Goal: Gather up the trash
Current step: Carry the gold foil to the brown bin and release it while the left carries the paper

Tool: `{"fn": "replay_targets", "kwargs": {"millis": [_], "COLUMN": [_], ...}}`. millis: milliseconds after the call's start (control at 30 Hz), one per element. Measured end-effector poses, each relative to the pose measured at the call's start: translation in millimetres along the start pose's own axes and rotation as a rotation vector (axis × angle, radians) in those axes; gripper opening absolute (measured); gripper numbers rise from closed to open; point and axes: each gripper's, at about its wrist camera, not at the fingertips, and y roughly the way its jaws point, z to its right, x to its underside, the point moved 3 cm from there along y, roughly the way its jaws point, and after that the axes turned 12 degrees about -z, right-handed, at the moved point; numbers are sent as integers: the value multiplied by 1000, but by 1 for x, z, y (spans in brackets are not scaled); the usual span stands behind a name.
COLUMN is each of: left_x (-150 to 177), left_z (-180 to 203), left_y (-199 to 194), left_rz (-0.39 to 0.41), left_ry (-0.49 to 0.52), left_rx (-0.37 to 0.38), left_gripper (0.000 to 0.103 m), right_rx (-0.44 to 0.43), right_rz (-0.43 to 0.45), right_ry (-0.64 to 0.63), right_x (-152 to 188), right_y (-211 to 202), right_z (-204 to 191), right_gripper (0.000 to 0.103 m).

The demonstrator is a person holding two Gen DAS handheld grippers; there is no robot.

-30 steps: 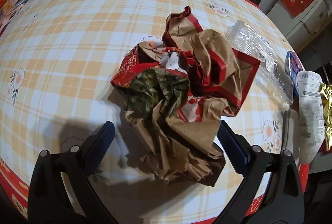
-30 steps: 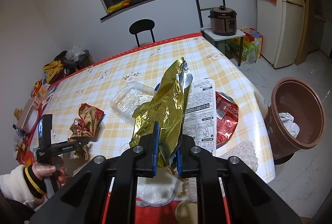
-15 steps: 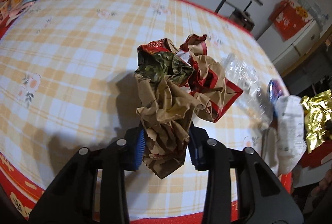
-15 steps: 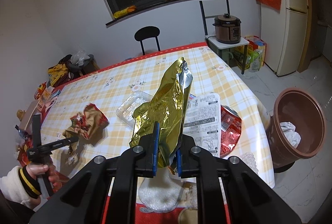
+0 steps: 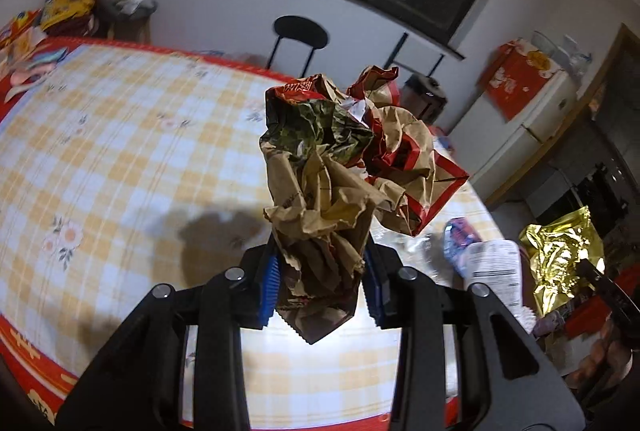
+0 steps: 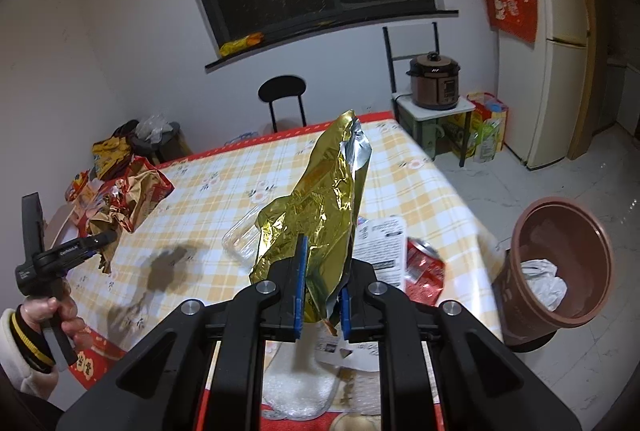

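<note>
A crumpled brown and red paper bag (image 5: 344,183) hangs in the air above the checked table (image 5: 120,159), with my left gripper (image 5: 322,287) shut on its lower end. The same paper bag (image 6: 124,203) shows at the left of the right wrist view, held up by the left gripper (image 6: 102,239) in a hand. My right gripper (image 6: 322,295) is shut on a tall gold foil bag (image 6: 320,207), also lifted off the table. That gold foil bag (image 5: 560,263) appears at the right edge of the left wrist view. A brown bin (image 6: 560,267) with white paper inside stands on the floor to the right.
On the table (image 6: 420,183) lie a clear plastic tray (image 6: 244,243), a white printed packet (image 6: 380,243), a red can (image 6: 424,267) and bubble wrap (image 6: 296,387) near the front edge. A black chair (image 6: 282,91), a rice cooker (image 6: 434,79) on a stand and a fridge (image 6: 540,59) are beyond.
My left gripper closed on the paper bag and lifted it well off the table. The right gripper rose a little with the gold bag.
</note>
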Motion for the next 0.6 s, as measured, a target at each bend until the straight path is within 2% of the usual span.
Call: {"fn": "replay_targets", "kwargs": {"millis": [300, 600], "left_x": [-15, -8], "left_z": [90, 193], "left_y": [8, 27], "left_rz": [-33, -65], "left_ry": [173, 261], "left_rx": [74, 188], "left_gripper": [37, 37], "right_rx": [123, 228], "right_rz": [115, 160], "right_ry": [96, 197], "right_x": [6, 29], "right_y": [-61, -116], "right_z": [62, 150], "right_gripper": [14, 14]}}
